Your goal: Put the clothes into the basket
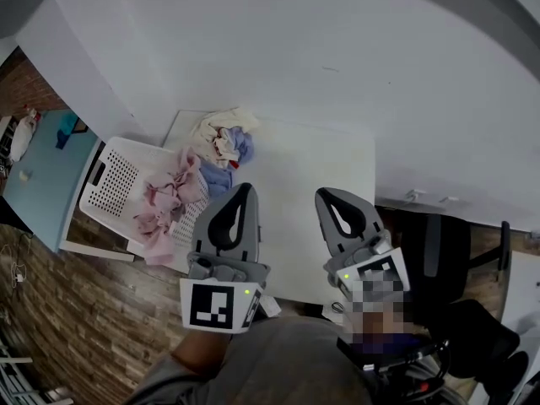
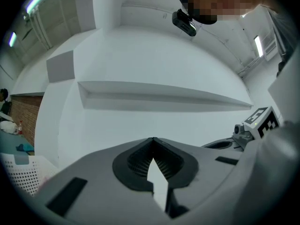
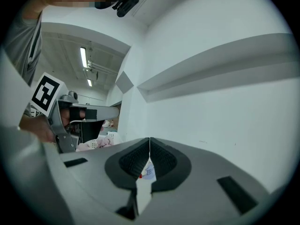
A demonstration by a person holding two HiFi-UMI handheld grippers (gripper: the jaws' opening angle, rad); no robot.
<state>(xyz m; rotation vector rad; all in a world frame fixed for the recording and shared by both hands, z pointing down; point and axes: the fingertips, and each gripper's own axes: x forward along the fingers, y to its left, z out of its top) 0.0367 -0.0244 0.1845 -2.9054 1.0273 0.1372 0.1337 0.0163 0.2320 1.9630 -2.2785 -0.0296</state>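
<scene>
We hold our left gripper (image 1: pixel 245 191) and right gripper (image 1: pixel 325 197) side by side over the white table (image 1: pixel 312 167), both squeezed shut on nothing, with a little pile of clothes (image 1: pixel 224 137) at eleven o'clock and the white basket (image 1: pixel 105 175) holding pink clothes (image 1: pixel 169 197) at nine o'clock.

Head camera looks steeply down on counter (image 1: pixel 325 154) and basket (image 1: pixel 114 175); left tool (image 1: pixel 245 191) and right tool (image 1: pixel 326 197) cameras face the wall (image 1: pixel 295 49) level, basket toward 8 o'clock
</scene>
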